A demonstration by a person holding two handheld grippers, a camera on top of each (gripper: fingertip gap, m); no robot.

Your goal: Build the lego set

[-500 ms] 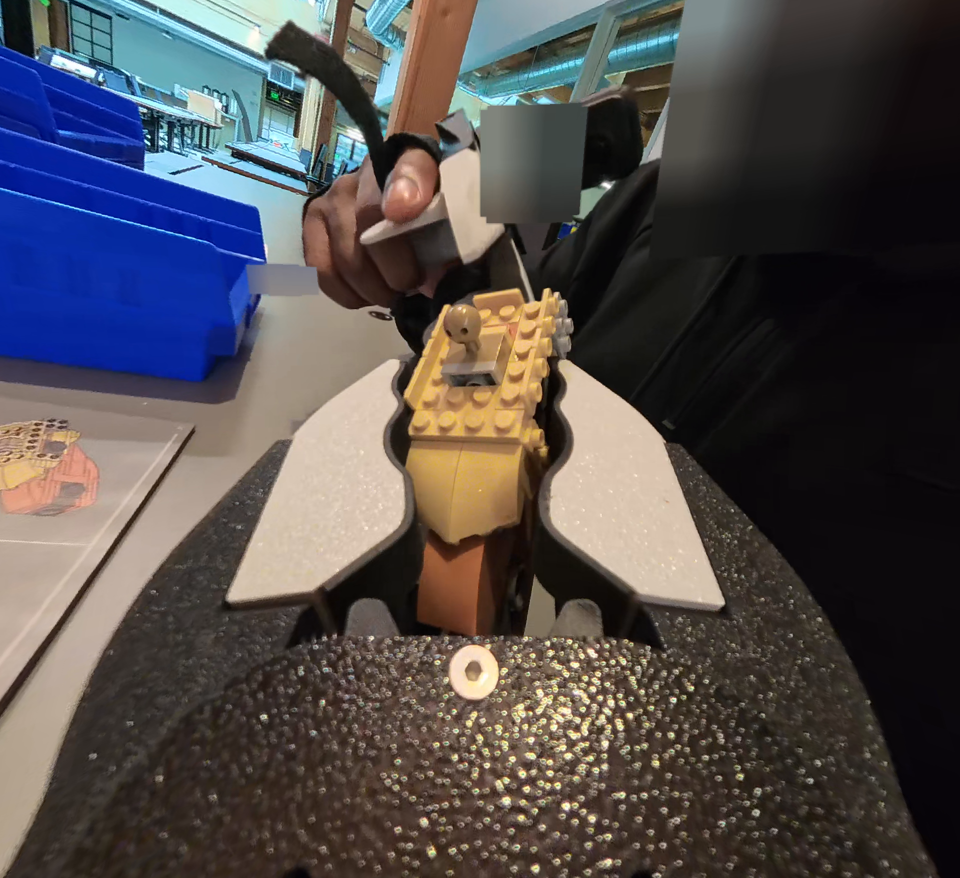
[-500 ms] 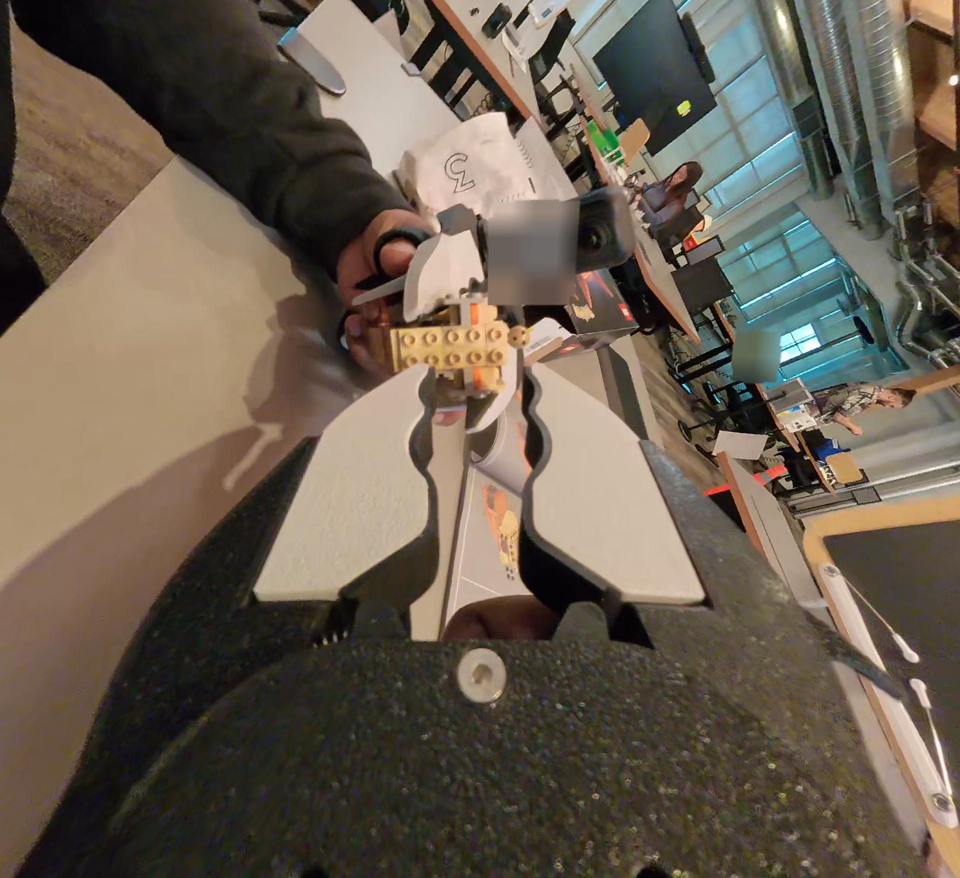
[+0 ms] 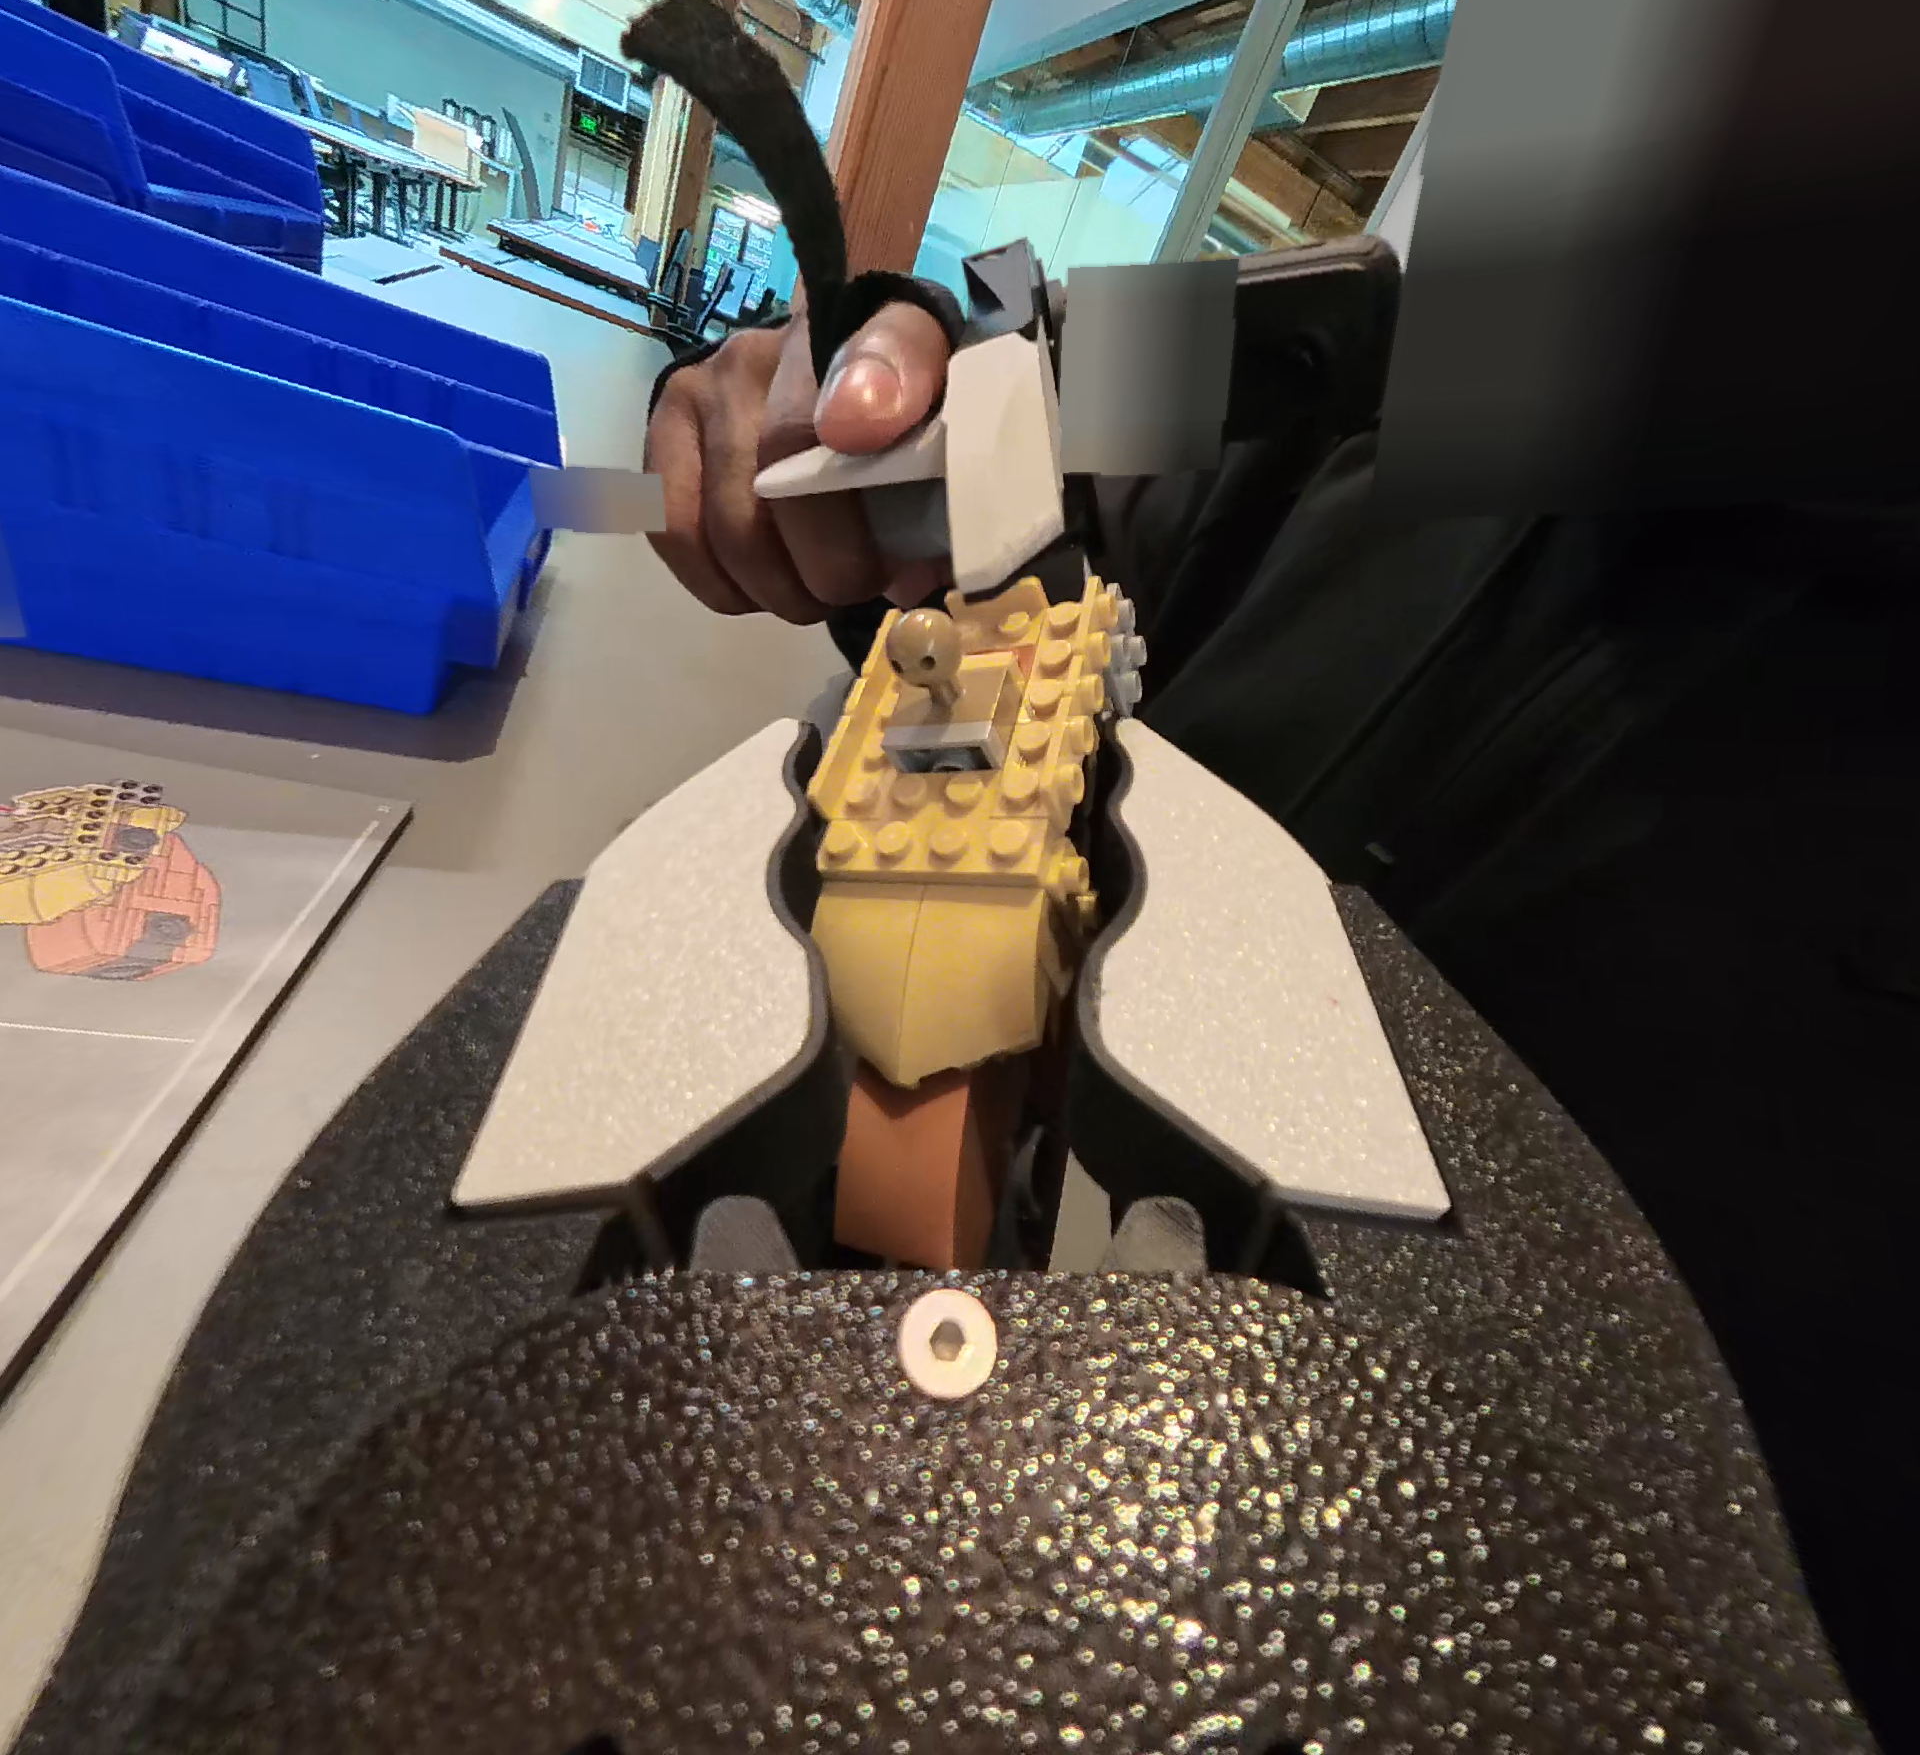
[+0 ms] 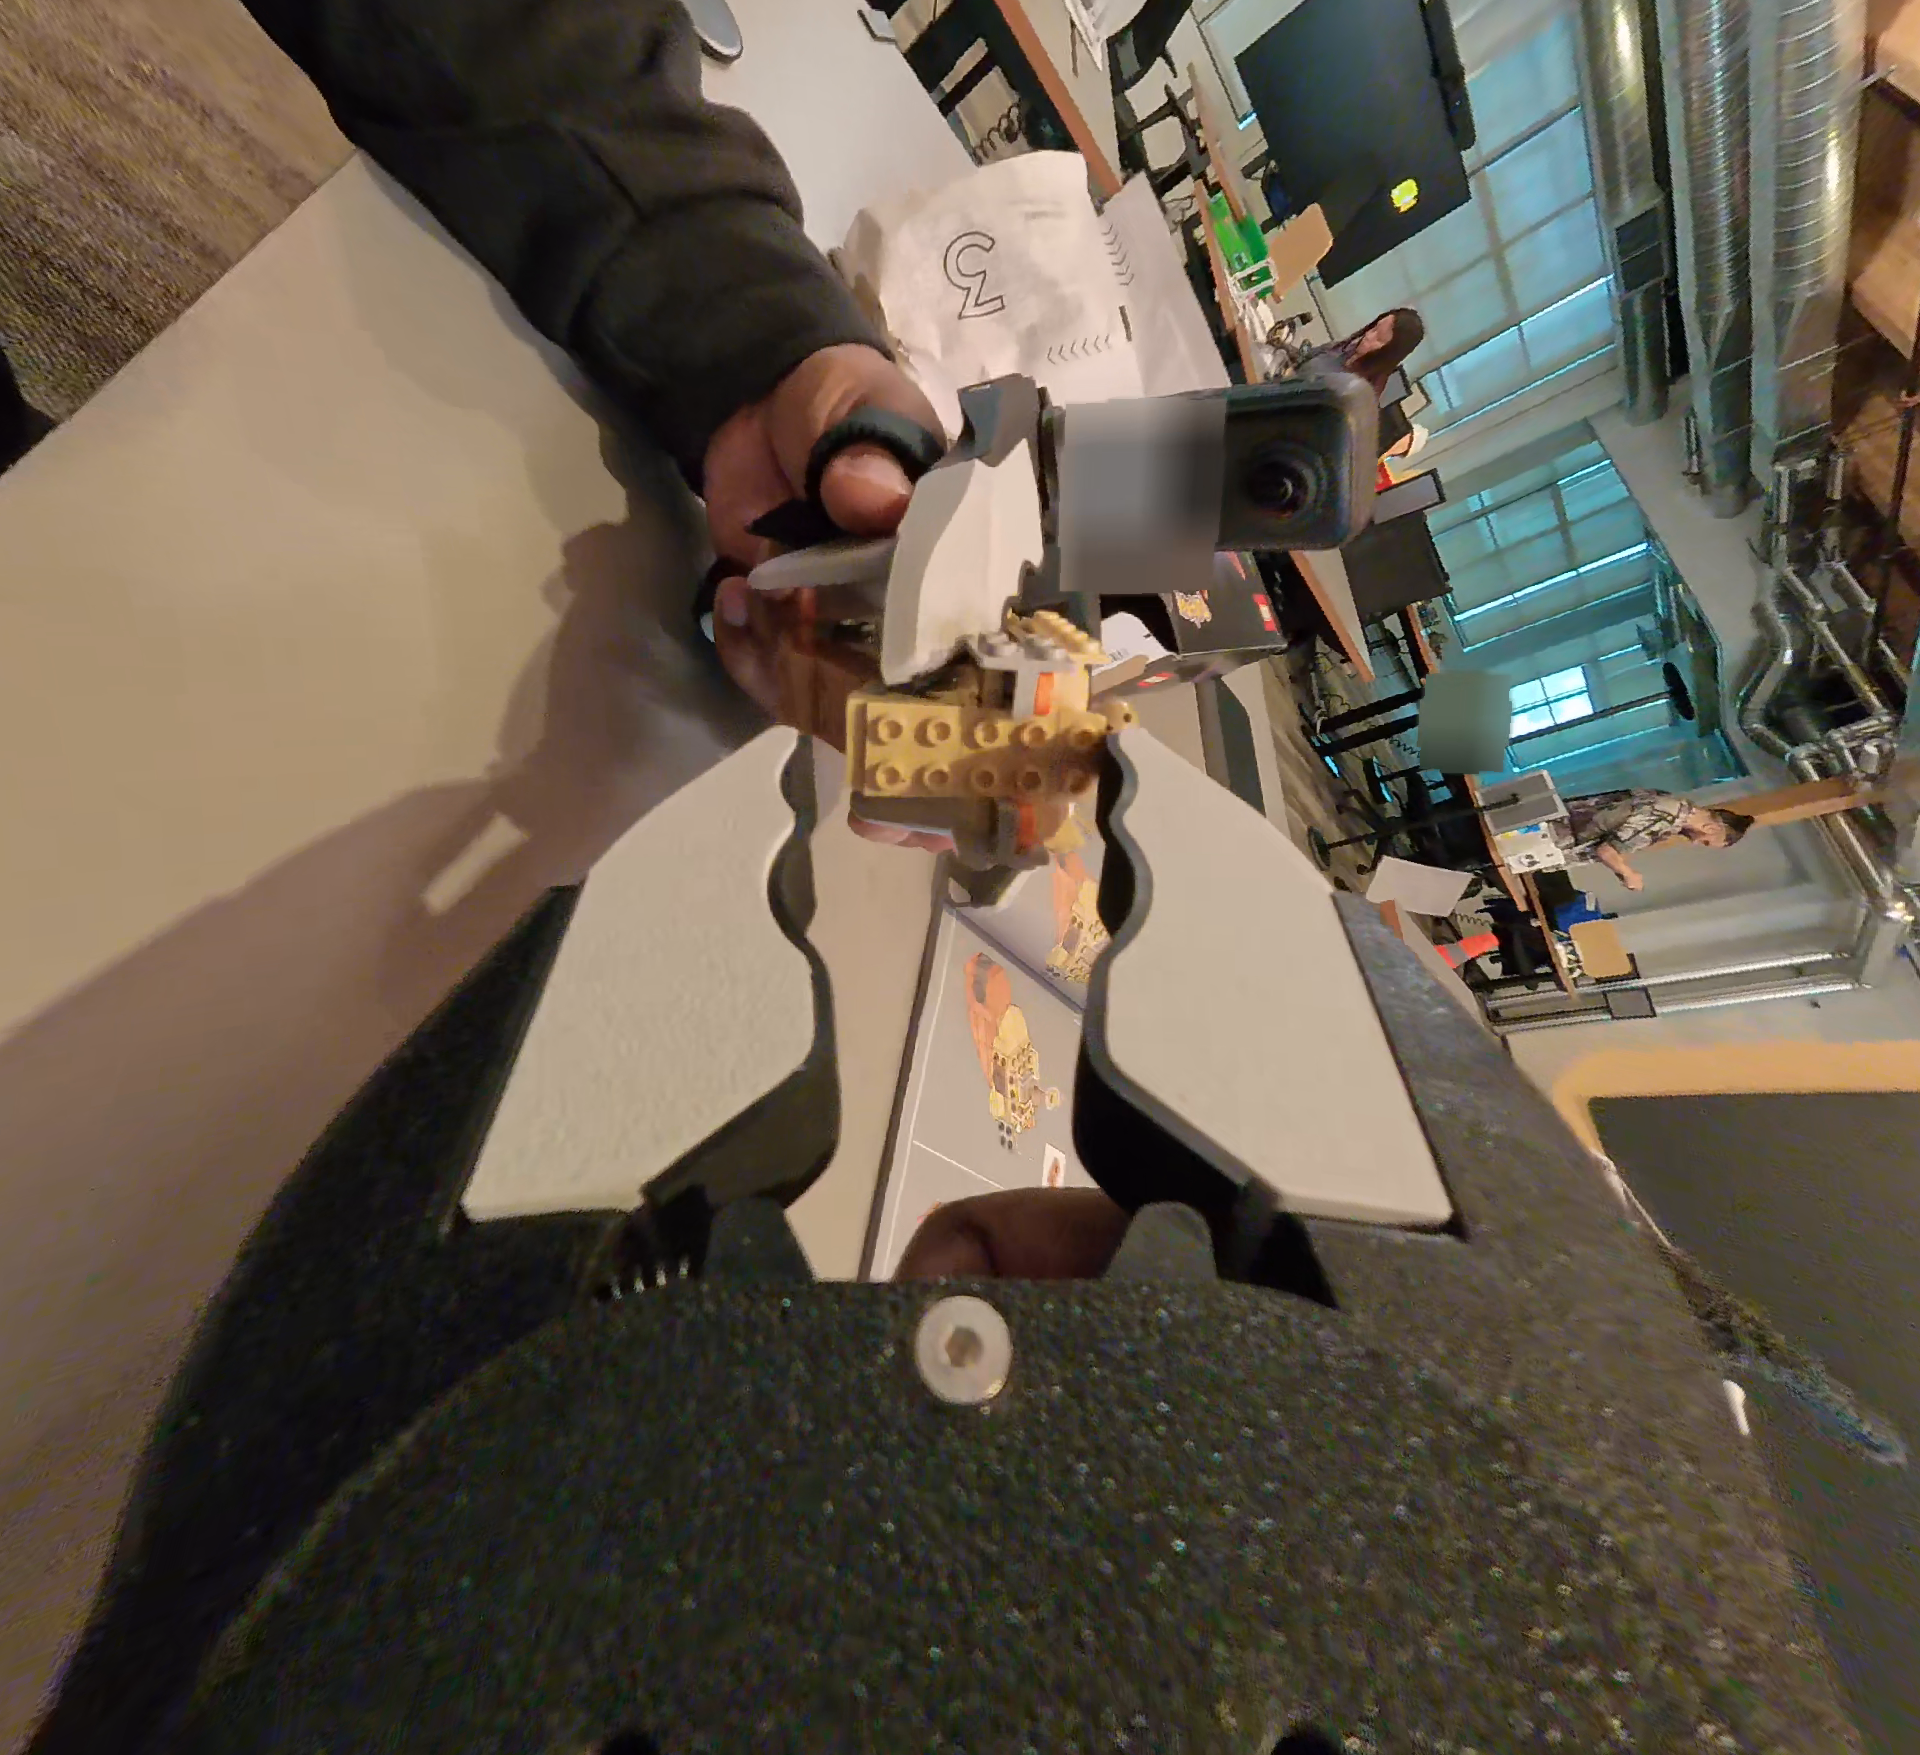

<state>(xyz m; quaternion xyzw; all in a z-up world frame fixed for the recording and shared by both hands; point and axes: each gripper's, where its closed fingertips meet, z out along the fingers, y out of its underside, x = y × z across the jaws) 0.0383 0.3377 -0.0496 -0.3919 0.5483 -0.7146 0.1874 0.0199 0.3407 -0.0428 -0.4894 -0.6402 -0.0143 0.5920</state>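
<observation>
Clamping the tan lego model (image 3: 951,884) in the left hand-held gripper (image 3: 951,770), lifted clear of the counter (image 3: 613,718), likely steadying it while the right hand-held gripper (image 4: 951,770), parted with nothing between, is nearing its studs.

The tan model (image 3: 951,832) fills the gap between the left tool (image 3: 951,770) fingers, leaving no room there. Just beyond it, the right tool (image 3: 987,500) and its hand (image 3: 748,469) block the way ahead. Blue bins (image 3: 239,458) wall off the far left; the booklet (image 3: 156,978) lies flat on the worktop (image 3: 582,718) between.
</observation>
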